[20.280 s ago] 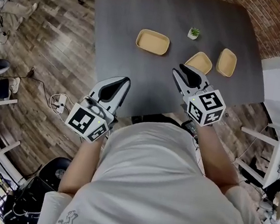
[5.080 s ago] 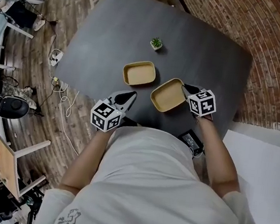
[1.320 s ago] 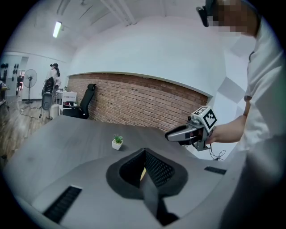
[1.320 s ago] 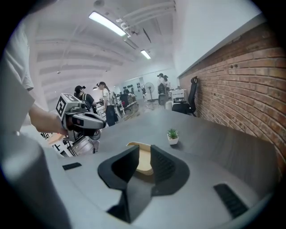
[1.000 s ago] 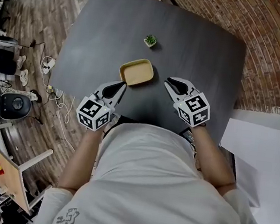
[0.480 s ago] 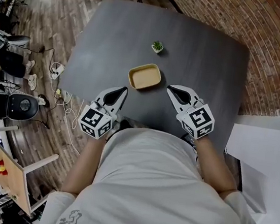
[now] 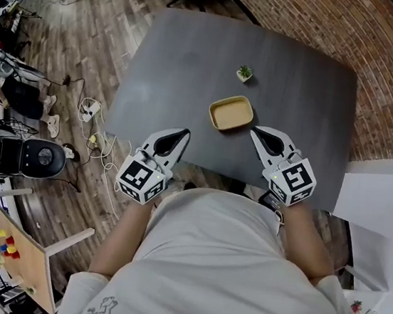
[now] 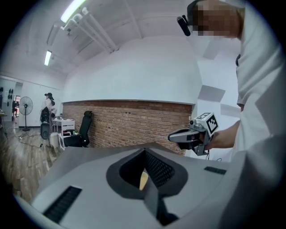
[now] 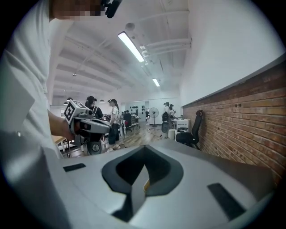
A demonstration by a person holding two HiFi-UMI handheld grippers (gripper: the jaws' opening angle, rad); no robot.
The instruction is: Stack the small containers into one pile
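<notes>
The tan containers [image 7: 231, 113] sit nested in one pile on the dark grey table [image 7: 188, 58], just beyond both grippers. My left gripper [image 7: 179, 137] hovers at the table's near edge, left of the pile, shut and empty. My right gripper [image 7: 258, 133] hangs close to the pile's right corner, also shut with nothing in it. In the left gripper view the jaws [image 8: 145, 156] meet along one seam, and the right gripper [image 8: 173, 137] shows beyond them. In the right gripper view the jaws [image 9: 144, 154] are closed too, with the left gripper [image 9: 105, 127] off to the left.
A small potted plant [image 7: 245, 73] stands on the table behind the pile. A brick wall [image 7: 379, 76] runs along the table's right side. Cables [image 7: 91, 114] lie on the wooden floor at left. A black chair [image 8: 82, 129] stands far back, and several people [image 9: 111, 120] stand in the room.
The right jaws, open a second ago, are now shut. Both grippers have drawn back from the pile toward the table's near edge. Earlier the containers lay apart; now they form one pile.
</notes>
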